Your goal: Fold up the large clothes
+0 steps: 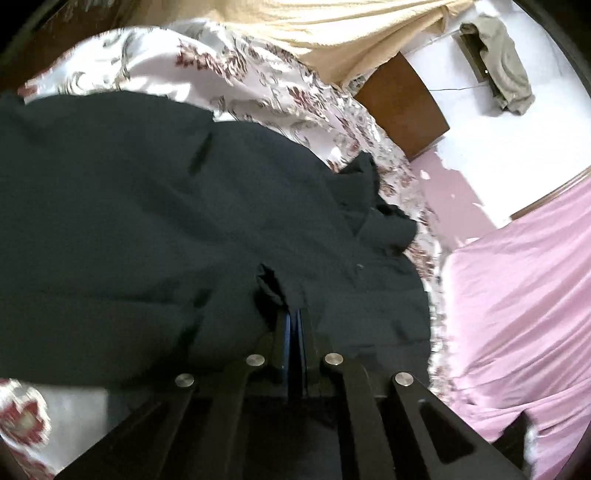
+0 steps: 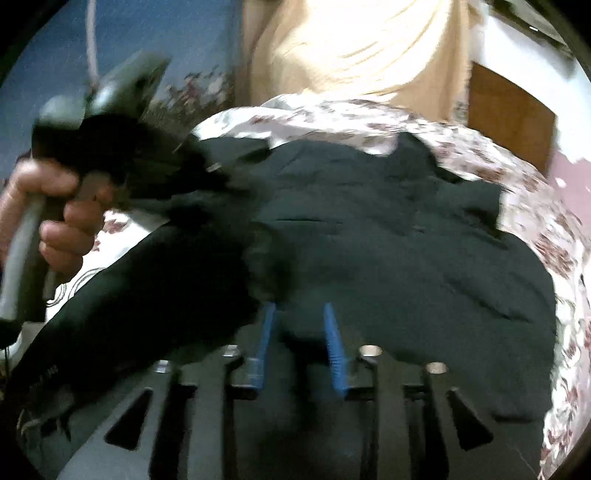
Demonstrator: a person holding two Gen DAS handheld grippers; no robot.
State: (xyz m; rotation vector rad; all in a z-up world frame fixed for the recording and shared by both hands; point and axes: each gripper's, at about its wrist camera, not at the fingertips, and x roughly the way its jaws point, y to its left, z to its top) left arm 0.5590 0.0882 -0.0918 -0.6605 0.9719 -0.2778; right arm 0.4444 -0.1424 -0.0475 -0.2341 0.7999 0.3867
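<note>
A large black garment (image 1: pixel 155 221) lies spread over a floral bedsheet (image 1: pixel 258 77). My left gripper (image 1: pixel 294 314) is shut on a bunched fold of the black garment. In the right wrist view the same garment (image 2: pixel 388 258) covers the bed, and my right gripper (image 2: pixel 301 314) is open, its blue fingers (image 2: pixel 334 343) apart just over the cloth with nothing pinched. The left gripper (image 2: pixel 207 168) shows at upper left of that view, held in a hand (image 2: pixel 62 218), with black cloth hanging from it.
A pink sheet (image 1: pixel 517 295) lies at the right. A brown wooden panel (image 1: pixel 402 103) and a cream curtain (image 1: pixel 332 33) stand beyond the bed. A grey cloth (image 1: pixel 502 66) hangs on the white wall. The floral bedsheet (image 2: pixel 535 229) edges the garment.
</note>
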